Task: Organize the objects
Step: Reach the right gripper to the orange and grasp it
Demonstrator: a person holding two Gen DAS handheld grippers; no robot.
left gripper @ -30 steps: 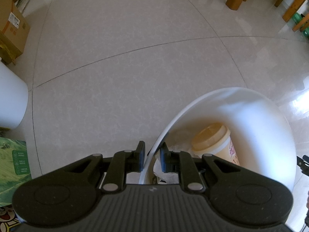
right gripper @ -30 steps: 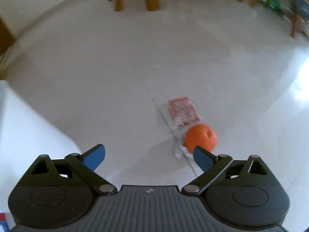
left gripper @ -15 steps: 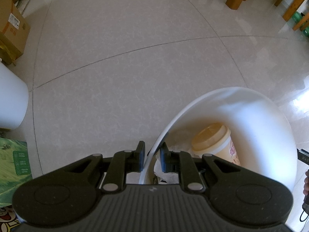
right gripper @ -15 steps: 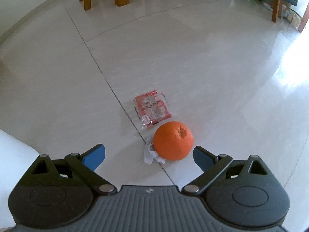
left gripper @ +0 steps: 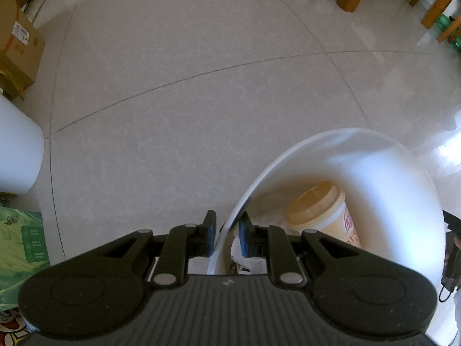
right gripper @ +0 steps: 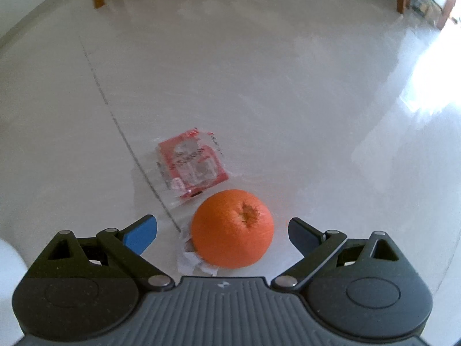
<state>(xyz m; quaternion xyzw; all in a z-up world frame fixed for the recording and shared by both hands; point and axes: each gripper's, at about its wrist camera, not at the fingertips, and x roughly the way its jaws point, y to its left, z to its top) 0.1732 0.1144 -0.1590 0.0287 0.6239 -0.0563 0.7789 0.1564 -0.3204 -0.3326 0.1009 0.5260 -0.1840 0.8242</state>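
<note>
The left gripper (left gripper: 227,232) is clamping the near rim of the white bucket (left gripper: 383,155), apparently steadying it so more things can be dropped in; a lidded cup (left gripper: 322,210) and crumpled wrapping are already lying inside. The right gripper (right gripper: 222,233) is reaching toward the orange (right gripper: 232,227) with its jaws spread wide on either side of the fruit and not touching it. The orange is sitting on the tiled floor (right gripper: 259,86) just beside a red snack packet (right gripper: 191,165) and touching a scrap of white paper (right gripper: 196,262), probably next for the bucket.
</note>
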